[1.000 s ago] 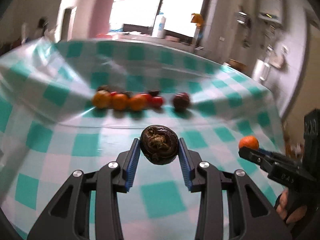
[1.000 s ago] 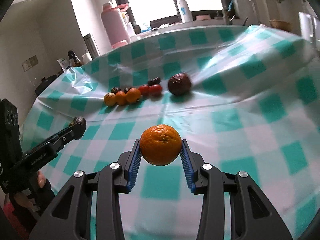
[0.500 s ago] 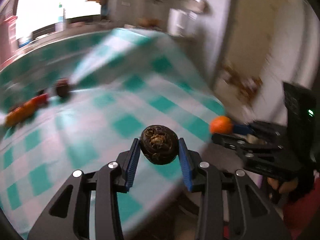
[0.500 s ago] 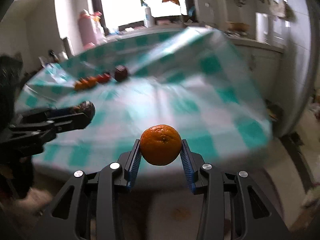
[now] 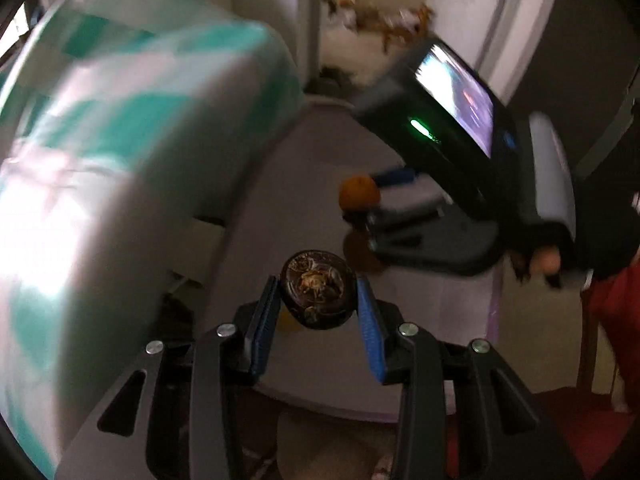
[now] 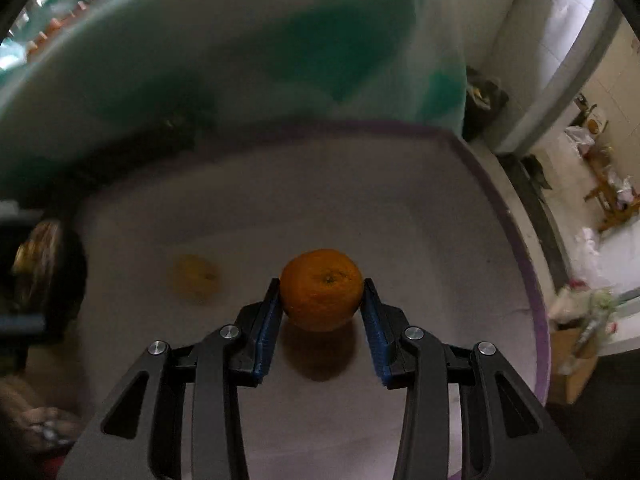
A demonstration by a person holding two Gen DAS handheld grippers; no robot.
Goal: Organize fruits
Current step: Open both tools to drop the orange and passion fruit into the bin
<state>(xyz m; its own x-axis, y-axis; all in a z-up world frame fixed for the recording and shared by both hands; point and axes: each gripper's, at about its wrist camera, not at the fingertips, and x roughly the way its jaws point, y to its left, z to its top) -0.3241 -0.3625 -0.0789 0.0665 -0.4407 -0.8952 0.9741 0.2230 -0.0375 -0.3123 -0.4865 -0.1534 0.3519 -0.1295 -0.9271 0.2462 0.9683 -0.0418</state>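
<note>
- Teal-and-white checked tablecloth is the biggest thing in both views — it hangs in a blurred sweep over the table edge, filling the left of the left wrist view and the top of the right wrist view.
- Next in size comes a pale, shallow round tray with a thin purple rim, set lower than the table top and just beside the hanging cloth; both grippers point down over it. In the left wrist view its pale surface shows between the cloth and the other tool.
- Then the tools themselves. The left gripper has its blue pads pressed on either side of a dark wrinkled fruit, narrowly apart and gripping it above the tray.
- The right gripper is likewise closed tight on an orange, held clear of the tray with its shadow on the pale surface right below. From the left wrist view the same tool appears at the right with its lit screen, the orange at its tip, and a hand behind it.
- A yellowish round fruit, blurred, lies on the tray to the left of the orange — apart from it.
- Smallest of all, a row of orange and red fruits sits on the table top at the far upper left of the right wrist view, too small to tell one from another.
</note>
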